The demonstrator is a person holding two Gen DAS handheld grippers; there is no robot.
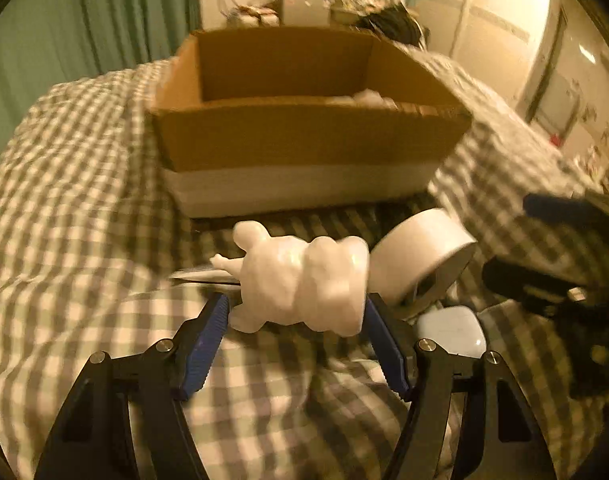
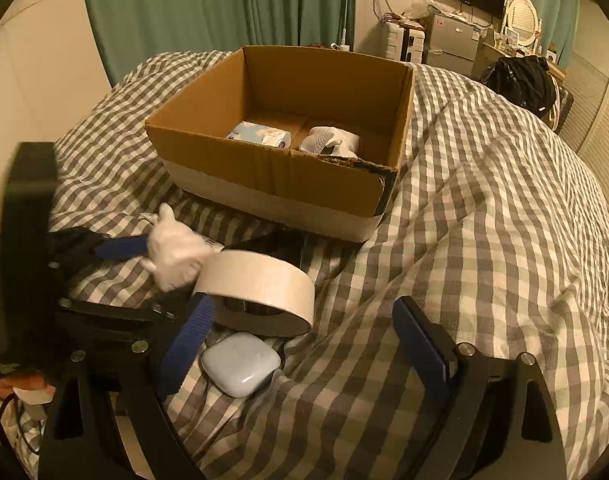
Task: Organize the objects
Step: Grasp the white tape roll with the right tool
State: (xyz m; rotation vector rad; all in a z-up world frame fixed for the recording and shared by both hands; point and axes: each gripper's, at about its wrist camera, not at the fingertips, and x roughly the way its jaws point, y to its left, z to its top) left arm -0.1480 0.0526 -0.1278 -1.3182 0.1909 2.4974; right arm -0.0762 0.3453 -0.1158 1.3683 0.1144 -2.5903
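A white knobbly figurine (image 1: 304, 280) lies on its side on the checked bedspread (image 1: 84, 200), just in front of the cardboard box (image 1: 304, 136). My left gripper (image 1: 294, 306) has its blue pads against both ends of the figurine. In the right wrist view the same figurine (image 2: 176, 256) sits against a left blue finger (image 2: 120, 249). A roll of white tape (image 2: 260, 280) and a pale blue earbud case (image 2: 240, 364) lie by it. My right gripper (image 2: 302, 304) stands open above the bedspread, holding nothing, its left finger beside the case.
The open box (image 2: 264, 184) holds a blue-and-white tissue pack (image 2: 260, 134) and a white bundled item (image 2: 328, 140). Green curtains (image 2: 224, 4) hang behind the bed. A fridge, a mirror and dark clothing (image 2: 520, 80) are at the far right. The right gripper (image 1: 544, 248) shows at the left view's right edge.
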